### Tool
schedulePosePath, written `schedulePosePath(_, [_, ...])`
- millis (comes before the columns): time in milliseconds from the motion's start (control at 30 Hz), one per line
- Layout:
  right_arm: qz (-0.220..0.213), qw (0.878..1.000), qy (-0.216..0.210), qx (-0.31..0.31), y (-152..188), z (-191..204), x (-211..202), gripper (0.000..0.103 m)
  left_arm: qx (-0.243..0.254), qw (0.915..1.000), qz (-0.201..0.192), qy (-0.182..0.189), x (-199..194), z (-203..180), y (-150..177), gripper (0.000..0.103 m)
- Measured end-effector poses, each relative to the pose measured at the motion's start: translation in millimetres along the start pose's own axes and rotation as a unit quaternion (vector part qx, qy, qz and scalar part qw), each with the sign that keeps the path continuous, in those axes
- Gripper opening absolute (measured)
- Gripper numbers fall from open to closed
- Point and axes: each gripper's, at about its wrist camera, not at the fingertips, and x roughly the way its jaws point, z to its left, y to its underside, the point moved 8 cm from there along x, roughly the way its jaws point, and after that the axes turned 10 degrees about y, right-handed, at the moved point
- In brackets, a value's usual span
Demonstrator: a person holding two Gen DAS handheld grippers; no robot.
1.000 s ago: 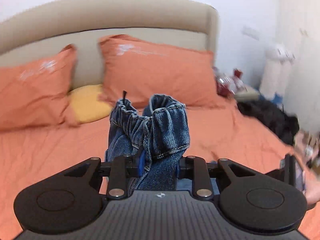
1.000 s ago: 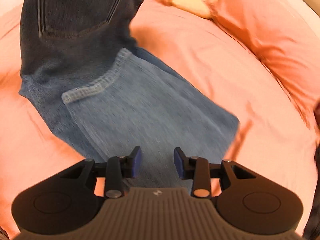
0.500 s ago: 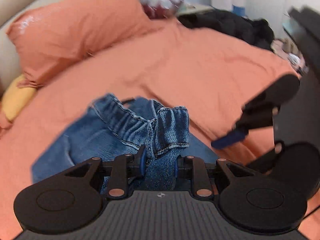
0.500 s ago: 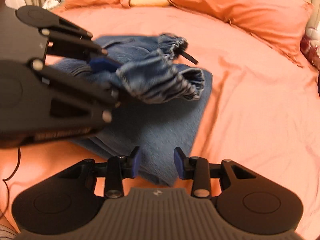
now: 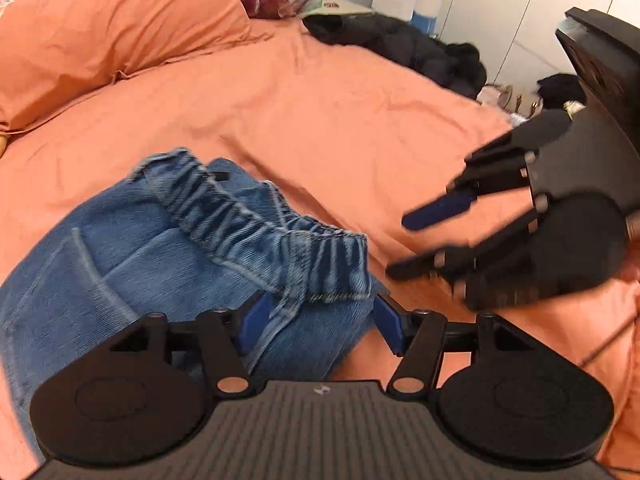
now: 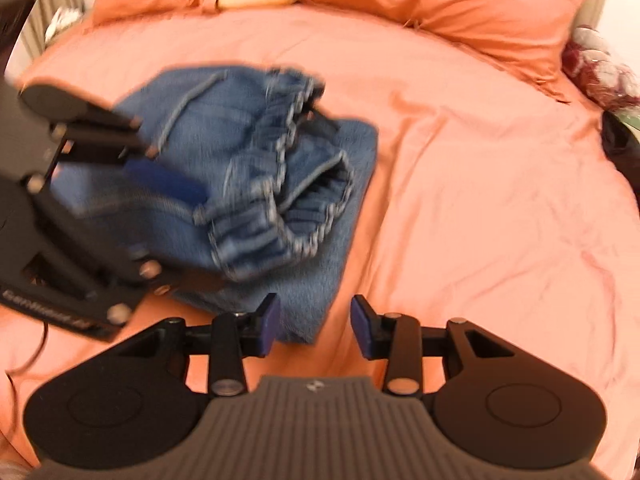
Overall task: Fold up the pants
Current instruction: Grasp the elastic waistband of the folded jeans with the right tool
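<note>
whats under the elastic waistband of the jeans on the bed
The gathered waistband lies on top of the folded jeans, which rest on the orange bedsheet. How many denim layers are stacked below it, and the sheet beneath them, is covered.

Faded blue denim pants [image 5: 168,264], coarse weave with a gathered waistband, on a smooth matt orange cloth bed sheet [image 5: 340,120]; matt black plastic left hand-held gripper [image 5: 320,324], blue pads.
</note>
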Motion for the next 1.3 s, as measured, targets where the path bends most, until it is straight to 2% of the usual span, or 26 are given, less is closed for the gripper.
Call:
schedulePosePath(100, [-0.018, 0.999, -0.024, 0.038, -21, 5, -10, 0.036, 0.013, 0.9997, -0.002, -0.023, -23, 10, 10, 0.071])
schedulePosePath(200, [-0.015, 0.997, -0.038, 0.065, -41, 16, -2, 0.036, 0.009, 0.9986, 0.015, -0.051, -41, 30, 30, 0.072])
schedulePosePath(300, [-0.002, 0.997, -0.018, 0.069, -53, 27, 14, 0.036, 0.001, 0.9962, 0.034, -0.081, -53, 50, 55, 0.072])
schedulePosePath(467, [0.036, 0.997, -0.001, 0.073, -58, 36, 47, 0.036, 0.022, 0.9904, 0.072, -0.116, -63, 69, 88, 0.075])
schedulePosePath(567, [0.059, 0.994, -0.009, 0.091, -55, 38, 60, 0.044, 0.028, 0.9897, 0.077, -0.117, -60, 73, 92, 0.078])
schedulePosePath(633, [0.049, 0.996, -0.003, 0.076, -58, 43, 54, 0.033, 0.023, 0.9906, 0.074, -0.113, -61, 75, 92, 0.079])
schedulePosePath(667, [0.034, 0.998, 0.016, 0.045, -60, 48, 45, 0.026, 0.022, 0.9908, 0.071, -0.113, -62, 75, 91, 0.079])
schedulePosePath(700, [0.022, 0.999, 0.031, 0.022, -63, 51, 35, 0.013, 0.021, 0.9911, 0.069, -0.112, -63, 75, 90, 0.079])
schedulePosePath(733, [0.011, 0.999, 0.029, 0.014, -68, 54, 23, 0.009, 0.020, 0.9916, 0.066, -0.109, -65, 77, 91, 0.079])
schedulePosePath(833, [-0.016, 1.000, 0.015, 0.012, -73, 55, -12, 0.004, 0.023, 0.9921, 0.059, -0.108, -72, 77, 99, 0.080])
schedulePosePath(900, [-0.012, 1.000, 0.014, 0.014, -66, 50, -23, 0.003, 0.027, 0.9911, 0.061, -0.115, -76, 77, 109, 0.082])
schedulePosePath(1100, [0.030, 0.998, 0.035, 0.041, -21, 40, 2, 0.002, 0.015, 0.9901, 0.085, -0.111, -84, 81, 148, 0.085])
schedulePosePath(1200, [0.042, 0.996, 0.052, 0.053, -9, 40, 23, 0.002, -0.001, 0.9905, 0.088, -0.106, -80, 83, 156, 0.078])
schedulePosePath(1267, [0.051, 0.995, 0.058, 0.061, -5, 42, 35, 0.002, -0.025, 0.9920, 0.088, -0.087, -76, 85, 159, 0.053])
schedulePosePath(1300, [0.055, 0.995, 0.059, 0.063, -4, 43, 39, 0.002, -0.033, 0.9916, 0.090, -0.087, -74, 87, 159, 0.053])
